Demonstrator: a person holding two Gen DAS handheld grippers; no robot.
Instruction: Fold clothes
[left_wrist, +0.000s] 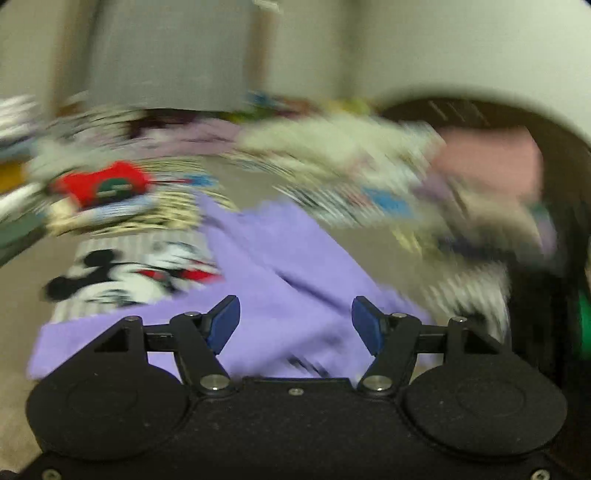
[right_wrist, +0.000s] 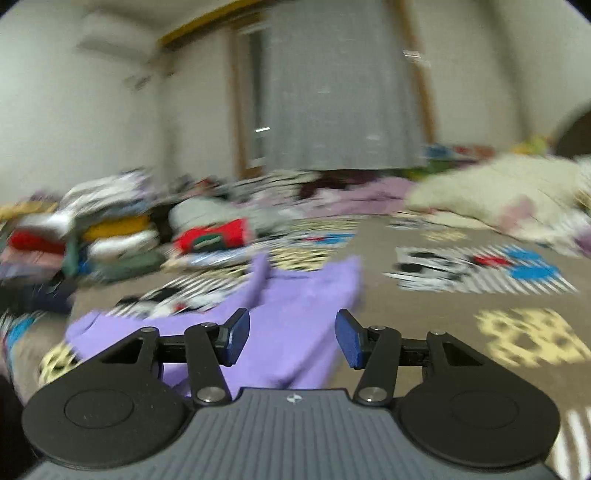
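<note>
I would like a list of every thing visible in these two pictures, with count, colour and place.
purple garment: one, lilac, spread on the patterned cover before both grippers
patterned cover: one, beige with cartoon prints, underneath
folded clothes stack: several piles, mixed colours, far left
cream blanket: one, pale, far right
curtain: one, grey, back wall
left gripper: one, black with blue pads, open
right gripper: one, black with blue pads, open
</note>
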